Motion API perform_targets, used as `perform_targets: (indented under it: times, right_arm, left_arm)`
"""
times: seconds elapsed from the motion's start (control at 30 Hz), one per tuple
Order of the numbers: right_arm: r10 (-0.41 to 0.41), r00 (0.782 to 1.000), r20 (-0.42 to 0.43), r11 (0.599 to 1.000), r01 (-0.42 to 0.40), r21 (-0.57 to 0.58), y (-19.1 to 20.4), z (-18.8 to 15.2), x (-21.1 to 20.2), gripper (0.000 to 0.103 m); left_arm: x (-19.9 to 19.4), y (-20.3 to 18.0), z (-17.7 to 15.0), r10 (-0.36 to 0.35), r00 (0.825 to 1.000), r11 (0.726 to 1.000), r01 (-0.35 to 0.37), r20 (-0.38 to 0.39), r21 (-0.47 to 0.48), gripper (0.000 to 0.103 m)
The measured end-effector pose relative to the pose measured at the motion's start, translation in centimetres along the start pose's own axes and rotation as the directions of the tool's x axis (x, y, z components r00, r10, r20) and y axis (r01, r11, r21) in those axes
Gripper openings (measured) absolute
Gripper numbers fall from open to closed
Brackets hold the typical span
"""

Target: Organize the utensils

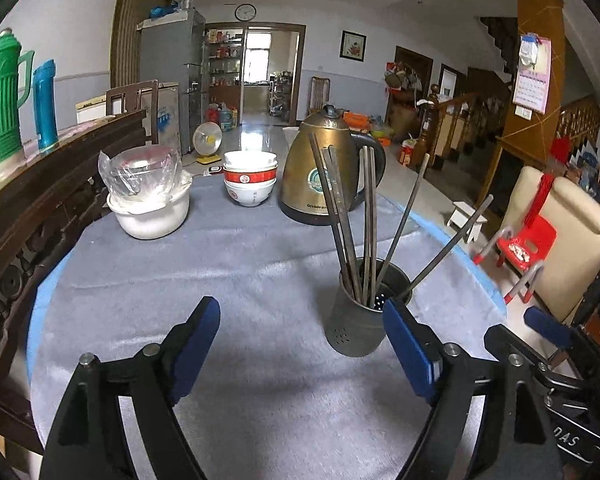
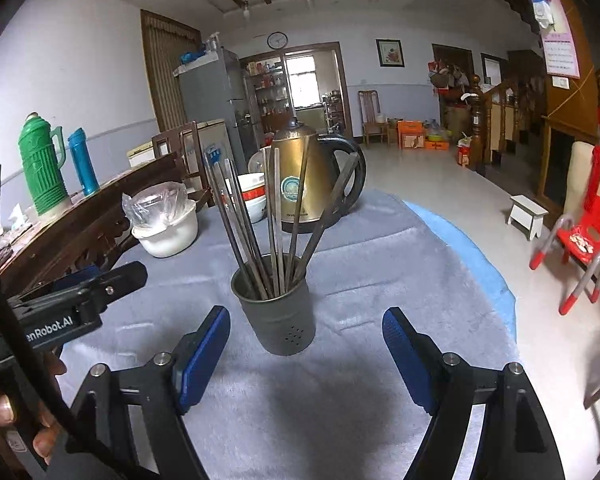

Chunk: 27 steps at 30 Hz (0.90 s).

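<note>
**Both grippers empty, chopsticks standing in the holder**

Left wrist view: the left gripper [image 1: 302, 322] has its jaws spread wide with nothing between them. Right of centre, the grey holder [image 1: 356, 320] stands upright on the grey cloth [image 1: 180, 272], chopsticks [image 1: 368, 208] fanning out of it.

Right wrist view: the right gripper [image 2: 306, 328] is likewise wide apart and empty. The holder [image 2: 280, 316] stands mid-frame between its fingers, the brass kettle [image 2: 300, 184] behind.

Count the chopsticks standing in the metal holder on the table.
About 8 chopsticks, all standing in the perforated metal holder on the grey cloth: three leaning left, two near upright in the middle, three fanning right. Overlap at the rim may hide another.
</note>
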State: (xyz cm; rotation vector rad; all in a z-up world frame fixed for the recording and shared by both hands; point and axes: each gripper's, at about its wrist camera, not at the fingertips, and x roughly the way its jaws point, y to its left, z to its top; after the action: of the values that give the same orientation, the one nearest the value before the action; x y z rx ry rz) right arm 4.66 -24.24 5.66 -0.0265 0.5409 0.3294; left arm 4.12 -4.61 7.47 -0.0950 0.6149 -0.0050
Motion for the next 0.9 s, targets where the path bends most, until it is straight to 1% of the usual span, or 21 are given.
perform_targets:
  times: [0.1, 0.2, 0.37, 0.57, 0.63, 0.9]
  right_arm:
    - [0.001, 1.000, 0.006, 1.000, -0.001, -0.017, 0.2, 0.1, -0.3, 0.087]
    - [0.005, 1.000, 0.011, 1.000, -0.005, -0.021, 0.4, 0.3, -0.5, 0.087]
    - [0.008, 1.000, 0.023, 1.000, -0.008, -0.021, 0.5, 0.4, -1.1, 0.087]
    - [0.005, 0.999, 0.049, 0.999, -0.003, -0.044, 0.9, 0.9, -2.3, 0.087]
    - [0.004, 0.999, 0.051, 0.999, -0.001, -0.048, 1.0, 1.0, -2.6, 0.087]
    - [0.000, 0.998, 0.063, 0.998, 0.004, -0.068, 1.6, 1.2, -3.5, 0.087]
  left_arm:
    - [-0.3, -0.5, 0.3, 0.010, 1.000, 1.000, -0.010, -0.007, 0.020, 0.085]
    - [-0.9, -0.7, 0.4, 0.025, 1.000, 0.999, -0.026, 0.004, 0.026, 0.085]
    - [-1.5, -0.6, 0.6, 0.034, 0.999, 0.999, -0.034, -0.003, 0.006, 0.086]
    - [-2.5, -0.8, 0.7, 0.029, 1.000, 1.000, -0.029, 0.006, 0.002, 0.092]
    - [-2.8, -0.9, 0.8, 0.025, 1.000, 1.000, -0.025, 0.006, 0.001, 0.096]
    - [-3.9, -1.0, 1.1, 0.009, 1.000, 1.000, -0.009, 0.015, 0.003, 0.099]
